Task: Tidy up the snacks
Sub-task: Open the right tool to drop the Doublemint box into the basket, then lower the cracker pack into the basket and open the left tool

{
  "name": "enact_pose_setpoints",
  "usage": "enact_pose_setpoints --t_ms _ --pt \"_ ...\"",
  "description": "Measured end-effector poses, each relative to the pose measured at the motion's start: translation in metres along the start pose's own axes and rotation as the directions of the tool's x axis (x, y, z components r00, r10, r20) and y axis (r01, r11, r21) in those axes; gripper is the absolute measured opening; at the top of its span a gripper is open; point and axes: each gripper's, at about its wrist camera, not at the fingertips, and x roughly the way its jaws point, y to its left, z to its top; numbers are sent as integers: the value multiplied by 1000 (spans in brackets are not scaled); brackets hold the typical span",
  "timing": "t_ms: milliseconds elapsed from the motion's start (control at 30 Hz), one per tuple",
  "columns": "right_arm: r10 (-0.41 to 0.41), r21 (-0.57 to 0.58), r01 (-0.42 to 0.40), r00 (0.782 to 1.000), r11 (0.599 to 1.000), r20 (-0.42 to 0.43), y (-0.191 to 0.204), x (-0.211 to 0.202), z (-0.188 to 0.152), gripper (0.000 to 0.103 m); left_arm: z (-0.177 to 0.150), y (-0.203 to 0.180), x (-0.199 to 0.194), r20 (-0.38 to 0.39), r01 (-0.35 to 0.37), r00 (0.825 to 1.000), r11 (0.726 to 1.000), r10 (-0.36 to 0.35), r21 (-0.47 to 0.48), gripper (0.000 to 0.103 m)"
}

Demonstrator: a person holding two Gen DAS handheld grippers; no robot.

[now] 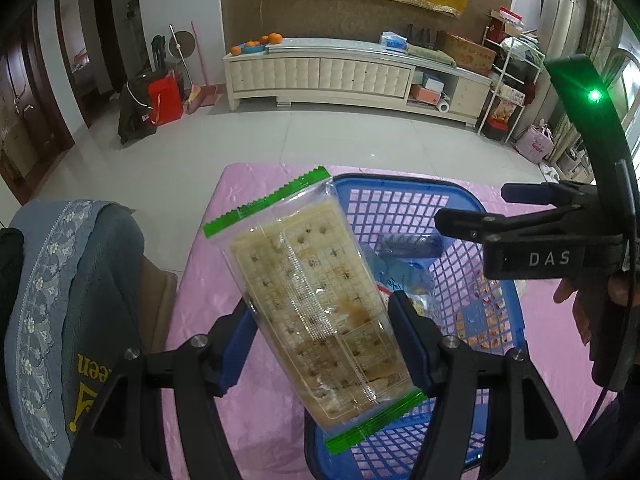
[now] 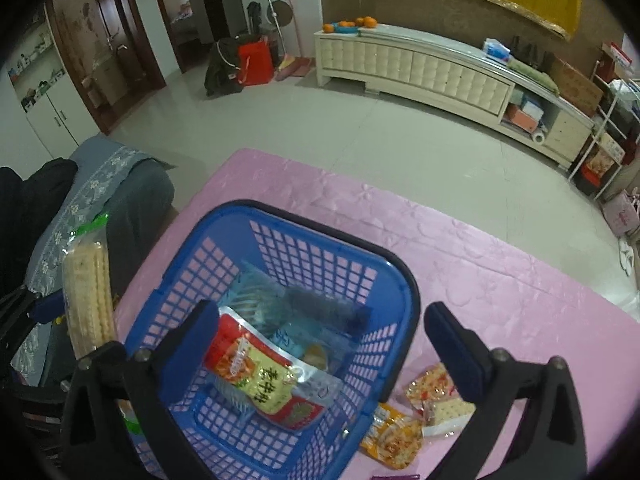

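Two tongs are working over the pink bench (image 2: 460, 248): the left tongs (image 1: 320, 344) are clamping a clear cracker packet (image 1: 316, 300) above the blue basket's (image 2: 192, 264) left rim. The right tongs (image 2: 320, 340) are gaping wide, holding nothing, above the basket's snacks, while two small packets (image 2: 416, 416) are lying beside its right wall.

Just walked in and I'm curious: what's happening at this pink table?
A person is sorting snacks into a blue basket. The left tool grips a cracker packet above the basket. The right tool hangs open over it, holding nothing. A red snack bag already lies inside; two small packets wait on the table.
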Motion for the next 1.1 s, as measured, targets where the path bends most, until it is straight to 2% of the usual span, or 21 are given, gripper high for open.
enact_pose_setpoints --t_ms 267,500,800,1100 --pt "-16 17 16 1000 1000 20 -6 -28 -18 103 -6 -9 -18 18 15 1000 999 -15 31 63" --pt "-43 64 41 999 997 24 -14 -51 -40 103 -10 -20 -27 17 59 998 995 -60 79 63" --pt "-81 110 77 996 991 35 -23 -60 -64 103 -6 -35 -12 -15 98 995 984 -96 147 63" --pt "-99 127 97 995 987 13 -43 -51 -76 103 3 -56 18 -54 101 994 974 -92 203 63"
